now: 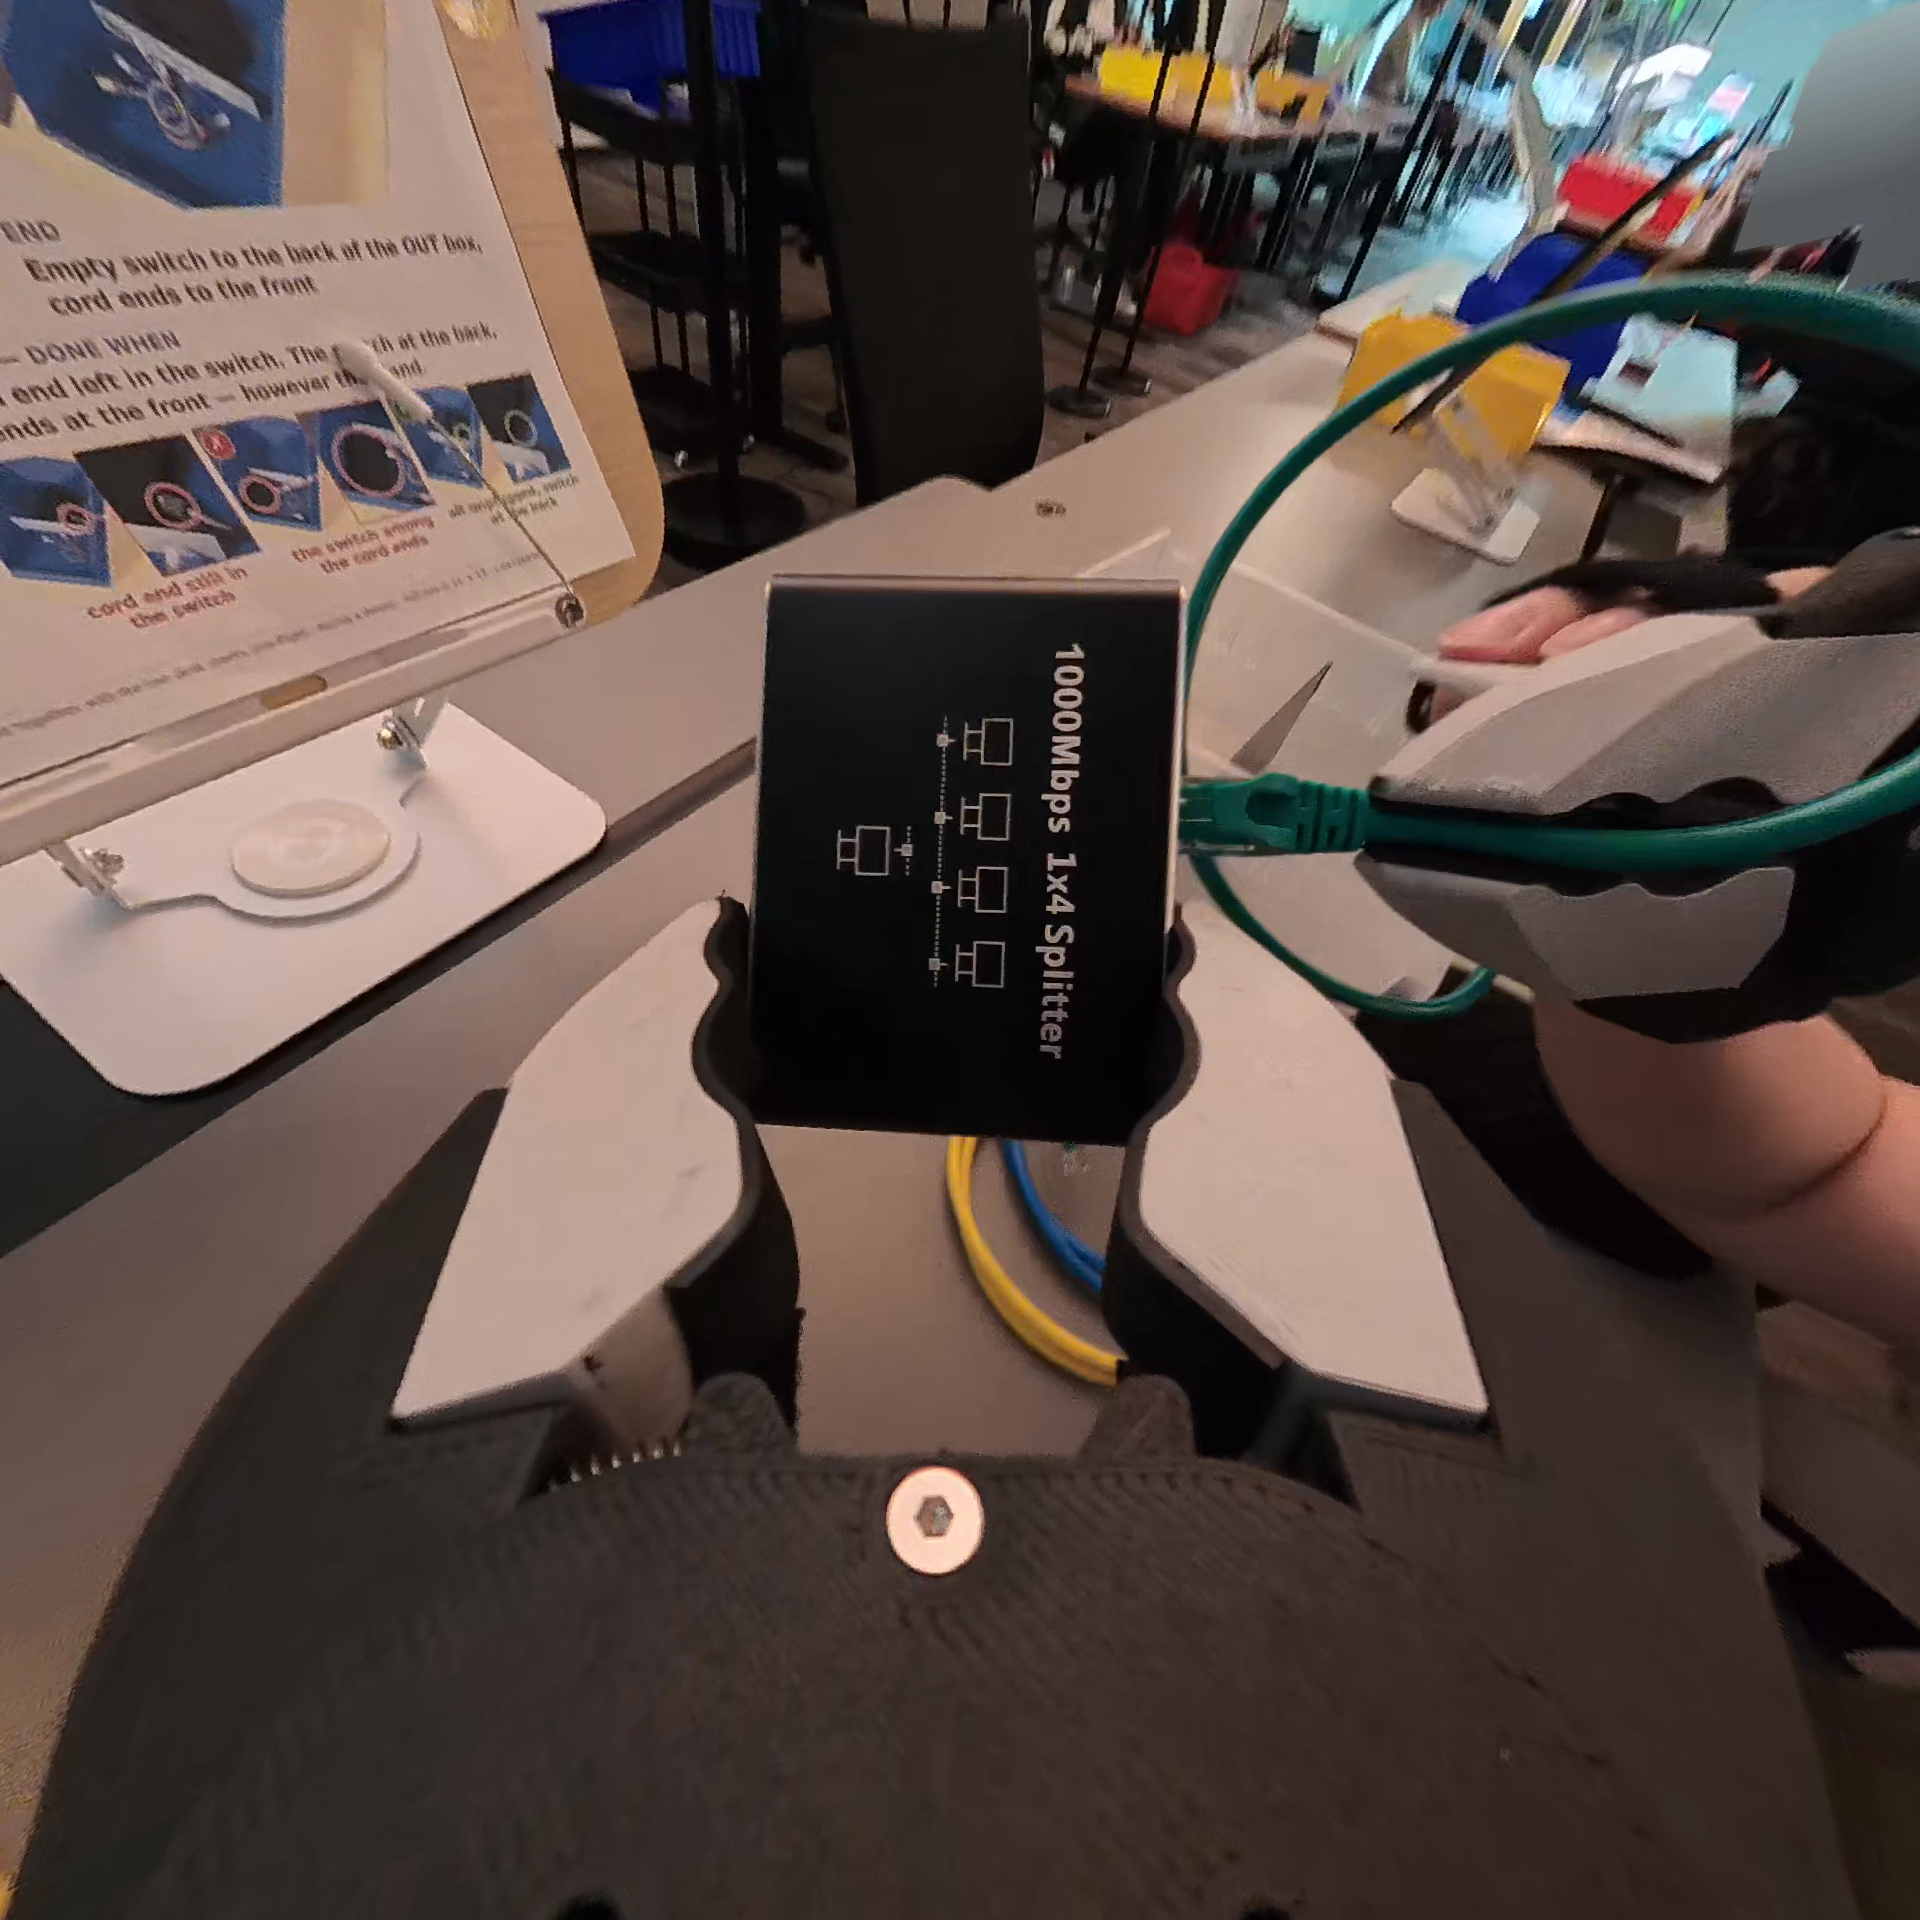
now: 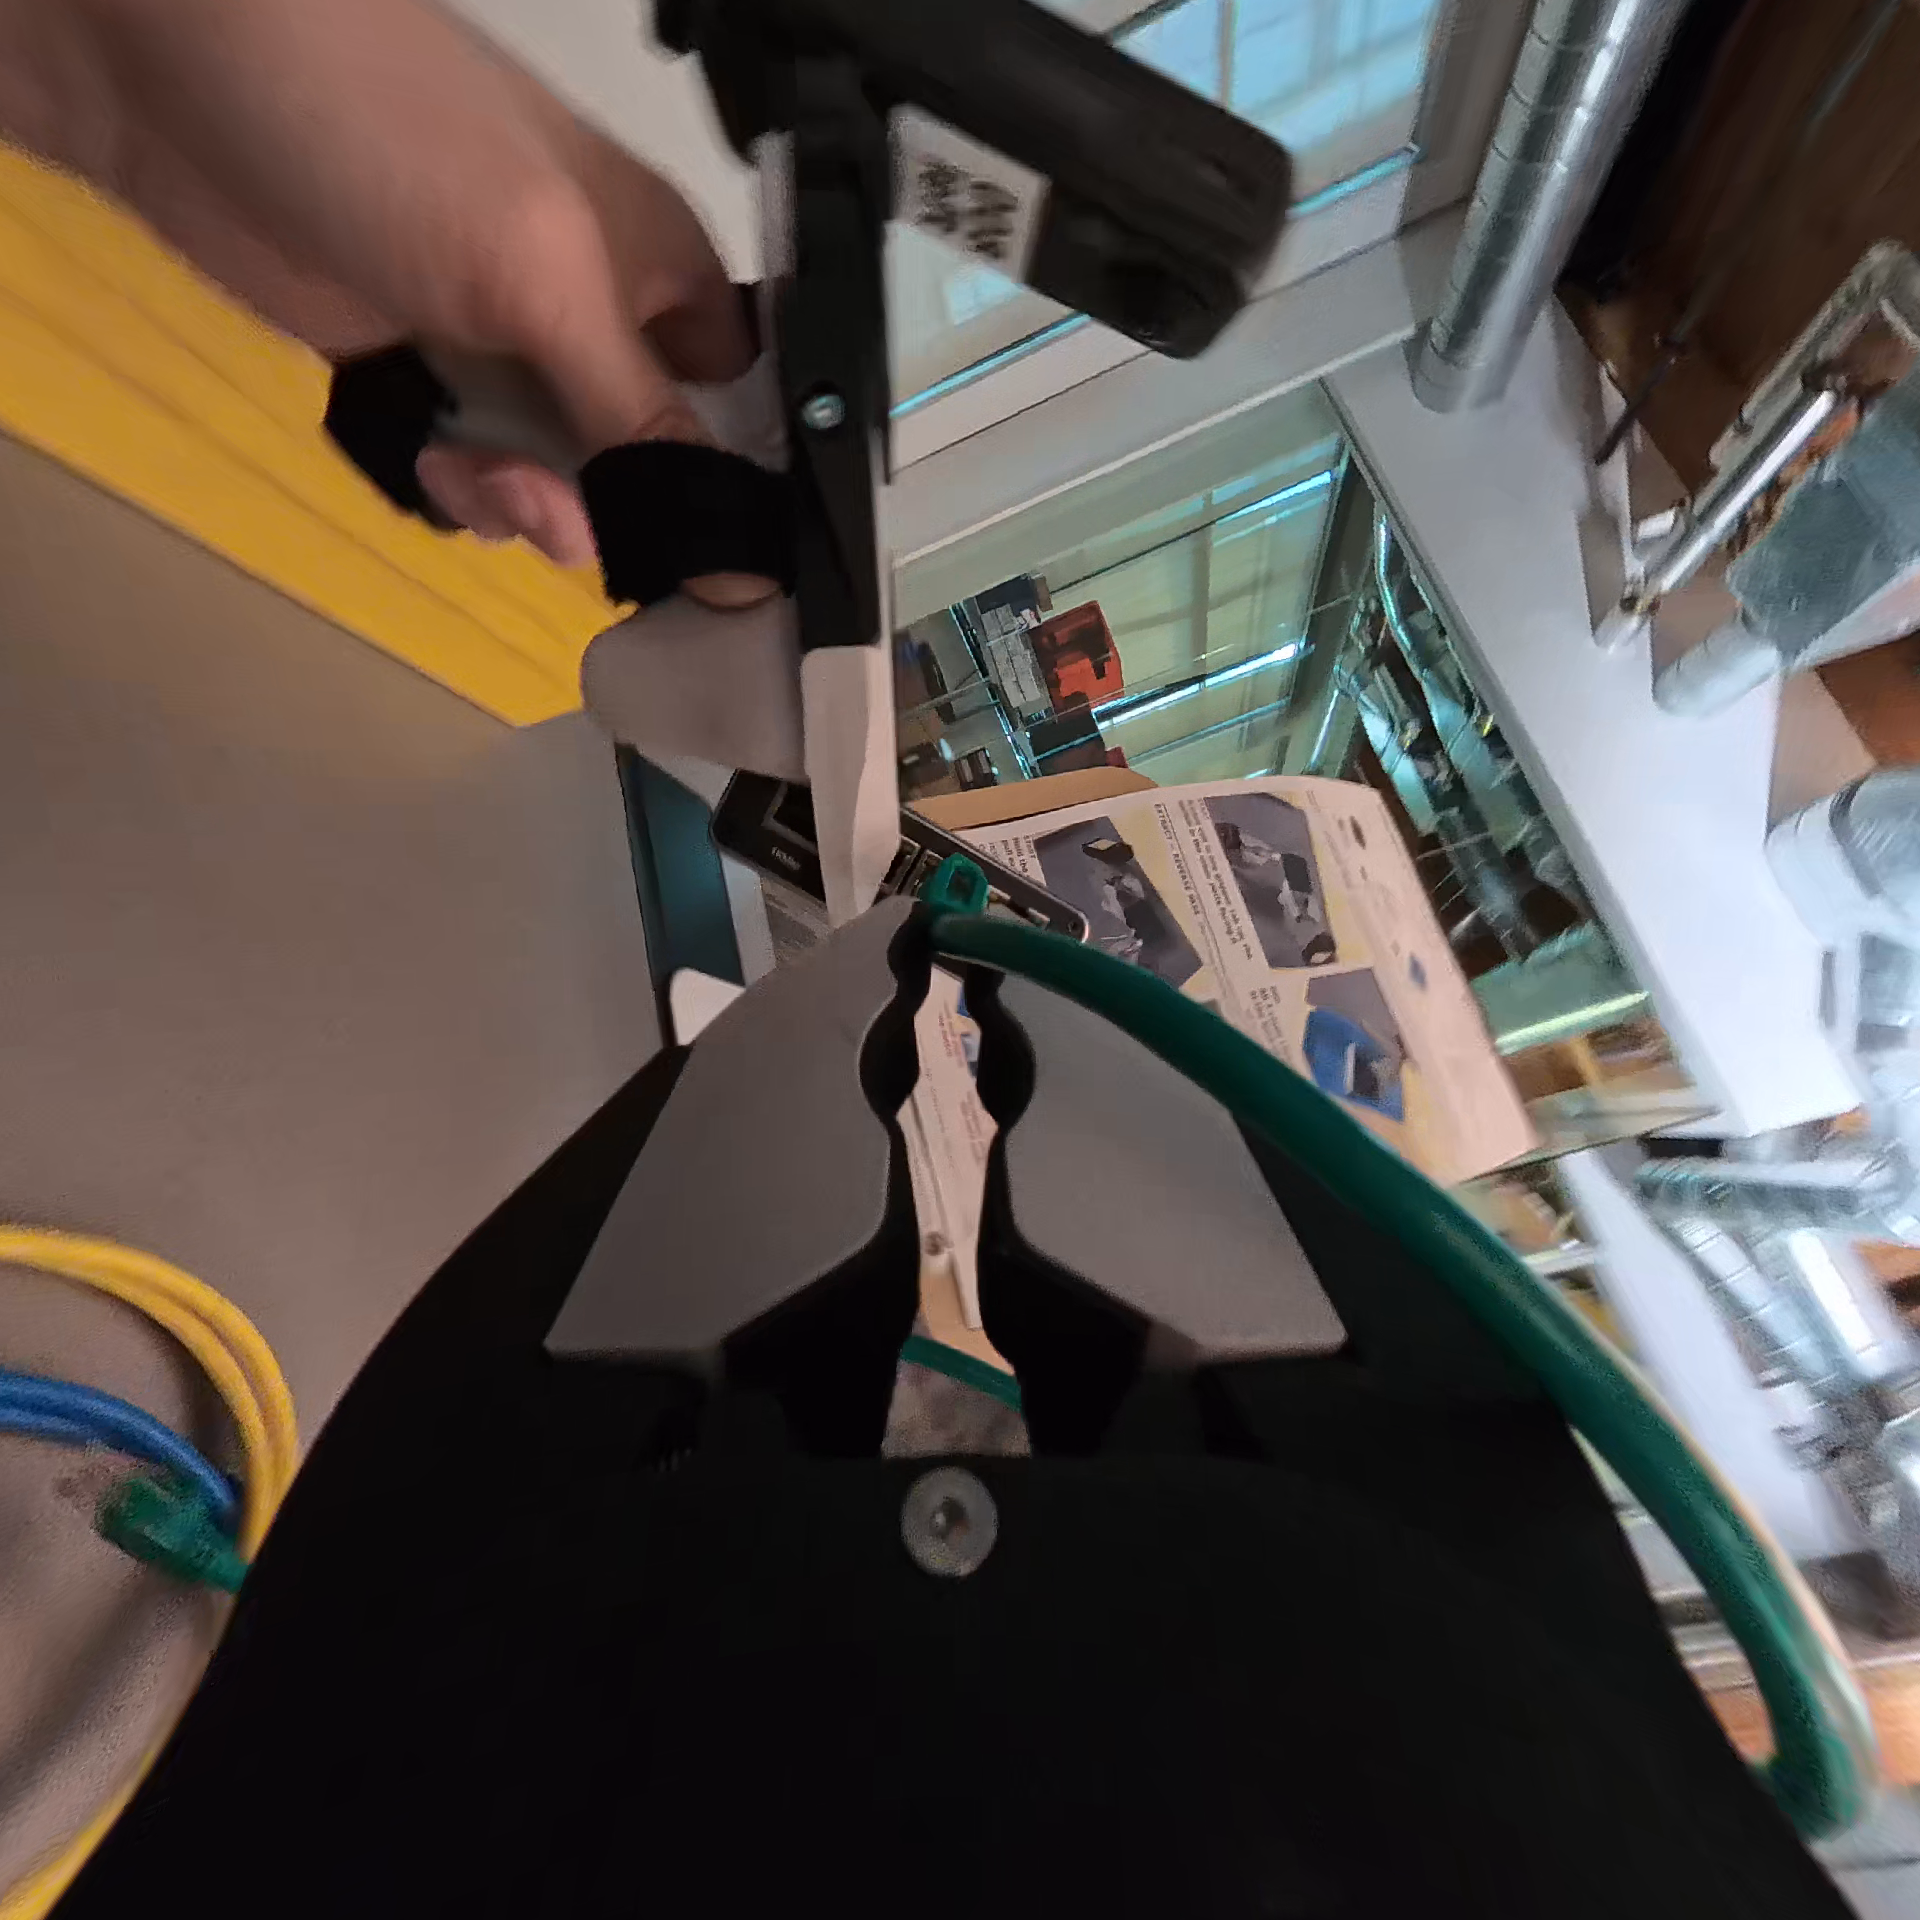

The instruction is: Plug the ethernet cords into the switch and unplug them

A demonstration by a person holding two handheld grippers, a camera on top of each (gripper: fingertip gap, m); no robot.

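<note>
At the far left, an instruction sheet on a white stand [image 1: 301, 790] sits on the grey table [image 1: 644, 665], well clear of the work. In the middle, the left gripper [image 1: 945, 935] is clamped on the lower part of the black switch [image 1: 966, 831], holding it upright off the table with its port side facing right. A yellow cord [image 1: 1003, 1278] and a blue cord [image 1: 1049, 1216] lie loose below it.

To the right, the right gripper [image 1: 1371, 831] is closed on the green cord [image 1: 1558, 842] just behind its plug [image 1: 1257, 816], and the plug tip is at the switch's right edge — whether it is seated in a port or only touching cannot be told. The right wrist view shows the same plug [image 2: 956, 888] against the port face [image 2: 1039, 909], seen at a slant.

The risks, as I judge them:
- The plug meets the port at an angle and jams.
- The grip sits on the flexible boot and cable, so a push may buckle the cord rather than drive the plug.
- Side force may twist the switch in the left fingers [image 1: 613, 1122] — only its lower part is held.
- The green loop could snag.
</note>
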